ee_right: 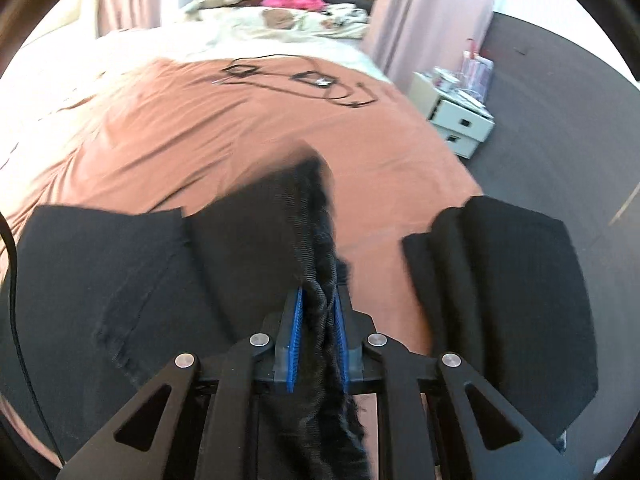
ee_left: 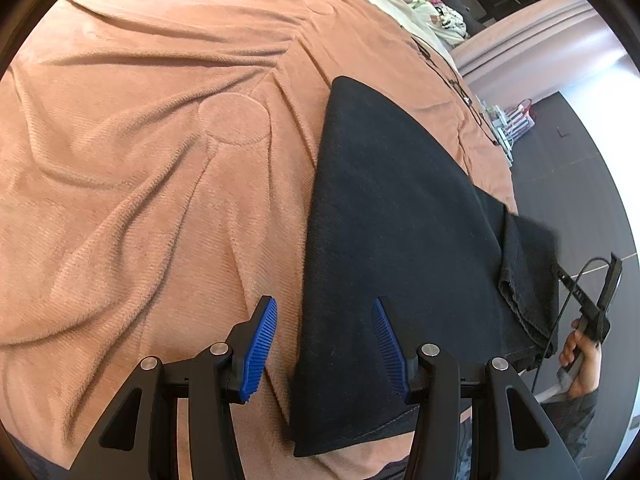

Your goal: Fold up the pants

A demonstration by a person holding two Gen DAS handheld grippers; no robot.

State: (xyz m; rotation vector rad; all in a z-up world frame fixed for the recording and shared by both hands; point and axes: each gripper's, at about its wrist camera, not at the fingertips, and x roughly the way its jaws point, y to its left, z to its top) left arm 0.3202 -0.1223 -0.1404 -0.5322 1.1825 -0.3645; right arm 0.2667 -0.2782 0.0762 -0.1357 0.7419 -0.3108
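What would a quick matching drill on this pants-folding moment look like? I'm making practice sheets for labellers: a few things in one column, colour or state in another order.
Things:
1. left gripper
2. right gripper
3. blanket
4. pants

Colour or state:
A. black, lying on the bed with one end lifted
B. shut on dark cloth
C. orange-brown, wrinkled
D. open, fingers apart above the cloth's edge

Pairs: 1-D, 2-B, 3-C, 4-A

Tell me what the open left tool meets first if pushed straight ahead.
Probably the black denim pants, whose left edge runs between the left tool fingers above the rust-orange blanket; depth is unclear.
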